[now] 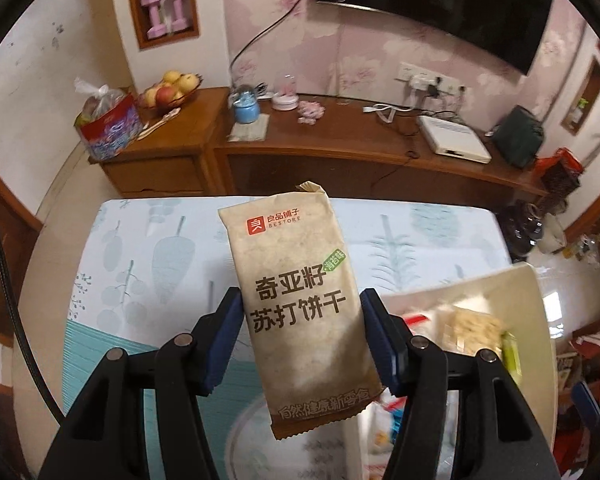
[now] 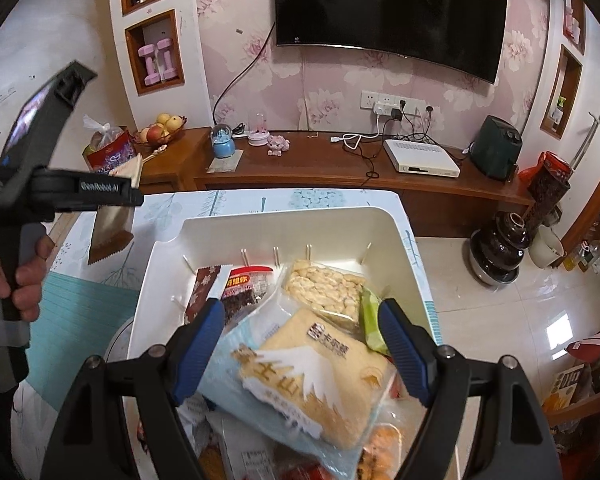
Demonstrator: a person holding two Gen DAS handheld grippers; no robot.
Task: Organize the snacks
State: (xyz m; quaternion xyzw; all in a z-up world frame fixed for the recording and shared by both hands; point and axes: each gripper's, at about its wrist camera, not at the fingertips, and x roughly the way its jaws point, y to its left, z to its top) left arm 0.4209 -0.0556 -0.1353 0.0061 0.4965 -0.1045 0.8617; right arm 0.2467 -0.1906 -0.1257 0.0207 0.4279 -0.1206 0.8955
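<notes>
My left gripper (image 1: 300,332) is shut on a brown soda cracker packet (image 1: 300,292) and holds it upright above the table. The same packet (image 2: 110,228) hangs from the left gripper (image 2: 116,196) in the right wrist view, left of the white bin (image 2: 388,224). The bin holds several snack packets. My right gripper (image 2: 302,344) is open above a light blue cake packet with a mountain picture (image 2: 308,380); whether its blue pads touch the packet I cannot tell. A clear packet of pale puffed pieces (image 2: 324,292) and a dark red packet (image 2: 244,288) lie further in.
The table has a blue and white leaf-print cloth (image 1: 160,248). The white bin (image 1: 528,292) is at the right in the left wrist view. Beyond the table stands a wooden TV cabinet (image 2: 340,164) with a fruit bowl (image 2: 160,128), a white box and cables.
</notes>
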